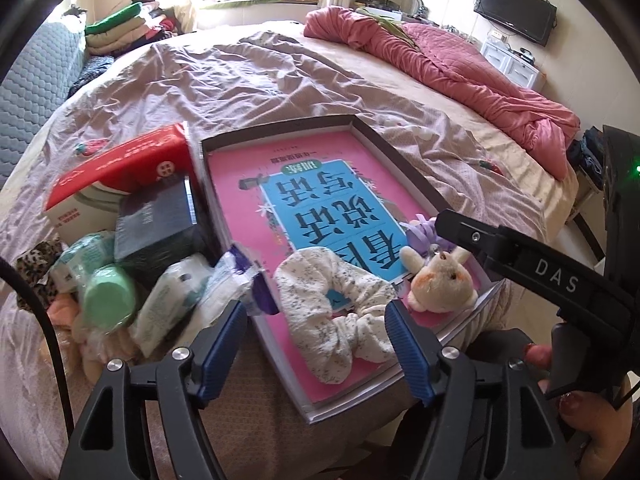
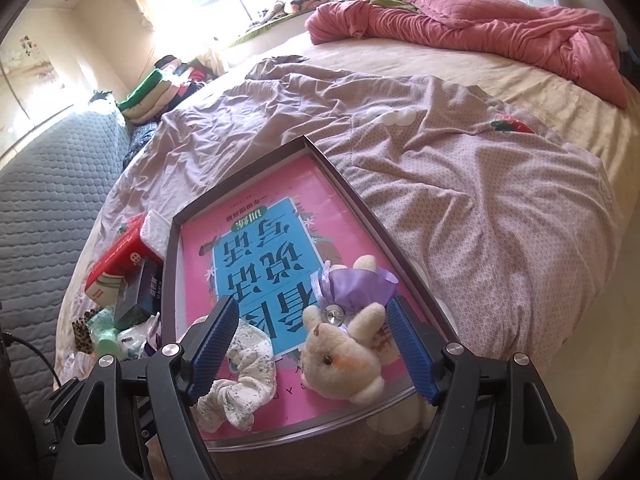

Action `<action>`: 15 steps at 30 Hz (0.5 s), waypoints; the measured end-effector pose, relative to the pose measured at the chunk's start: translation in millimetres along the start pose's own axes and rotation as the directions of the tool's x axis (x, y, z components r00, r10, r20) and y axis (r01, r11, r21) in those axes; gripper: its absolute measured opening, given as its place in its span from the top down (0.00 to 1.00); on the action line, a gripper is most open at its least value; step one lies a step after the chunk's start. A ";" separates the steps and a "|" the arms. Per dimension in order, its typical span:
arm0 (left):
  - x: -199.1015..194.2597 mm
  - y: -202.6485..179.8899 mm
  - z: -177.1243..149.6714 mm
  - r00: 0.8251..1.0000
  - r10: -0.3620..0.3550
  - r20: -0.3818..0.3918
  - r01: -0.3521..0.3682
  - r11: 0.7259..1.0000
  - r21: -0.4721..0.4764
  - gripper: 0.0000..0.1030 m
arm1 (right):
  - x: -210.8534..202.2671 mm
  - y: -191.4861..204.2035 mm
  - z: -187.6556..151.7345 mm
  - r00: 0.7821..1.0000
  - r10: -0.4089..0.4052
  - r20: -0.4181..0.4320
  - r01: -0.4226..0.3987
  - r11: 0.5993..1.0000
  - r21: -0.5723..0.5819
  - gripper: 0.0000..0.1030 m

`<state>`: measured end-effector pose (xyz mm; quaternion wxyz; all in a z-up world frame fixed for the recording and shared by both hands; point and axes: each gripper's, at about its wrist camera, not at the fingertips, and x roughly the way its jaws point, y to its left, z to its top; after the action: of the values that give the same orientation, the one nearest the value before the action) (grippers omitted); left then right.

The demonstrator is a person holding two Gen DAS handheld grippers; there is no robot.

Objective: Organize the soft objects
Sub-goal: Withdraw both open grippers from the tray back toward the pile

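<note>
Two grippers: left gripper (image 1: 316, 336) and right gripper (image 2: 314, 334) both spread, pinching nothing
Right gripper's arm: printed "DAS"
Tray (image 2: 348, 184): scrunchie (image 1: 340, 304), plush rabbit (image 2: 344, 356) inside

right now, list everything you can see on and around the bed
tray: 1, dark frame, pink and blue printed base, on the bed
scrunchie: 1, white floral, in tray
plush rabbit: 1, cream, purple dress, in tray
boxes: 2, one red and white, one dark, left of tray
tissue packs: several, white, left of tray
green bottle: 1, in the pile
leopard fabric: 1, far left
sheet: 1, mauve, over bed
quilt: 1, pink, bunched far side
TV: 1, black, wall
left gripper: blue pads, open
right gripper: blue pads, open
</note>
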<state>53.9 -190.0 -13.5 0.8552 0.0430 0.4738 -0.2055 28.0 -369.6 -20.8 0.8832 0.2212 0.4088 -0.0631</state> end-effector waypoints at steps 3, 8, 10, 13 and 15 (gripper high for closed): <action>-6.8 3.9 -1.3 1.000 0.021 0.018 -0.021 1.000 0.000 0.29 | -2.8 5.4 -0.2 1.000 0.008 0.016 -0.008 1.000 -0.026 0.23; -17.3 10.8 -2.9 0.999 0.036 0.041 -0.036 0.999 -0.017 0.23 | -8.2 18.1 -1.5 0.999 0.027 0.047 -0.023 0.996 -0.085 0.22; -20.6 12.9 -3.8 0.998 0.044 0.048 -0.043 0.999 -0.017 0.23 | -9.9 23.2 -1.7 0.998 0.037 0.055 -0.031 0.994 -0.105 0.21; -24.6 16.9 -5.2 0.997 0.053 0.052 -0.052 0.998 -0.026 0.23 | -12.8 29.7 -2.5 0.997 0.045 0.069 -0.036 0.990 -0.133 0.21; -26.9 19.8 -6.1 0.997 0.056 0.056 -0.055 0.998 -0.034 0.23 | -15.4 33.6 -3.0 0.995 0.053 0.079 -0.041 0.988 -0.151 0.21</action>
<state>44.3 -161.9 3.1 0.8743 0.0363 0.4513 -0.1751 25.6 -339.3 0.5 0.9146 0.1610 0.3703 -0.0206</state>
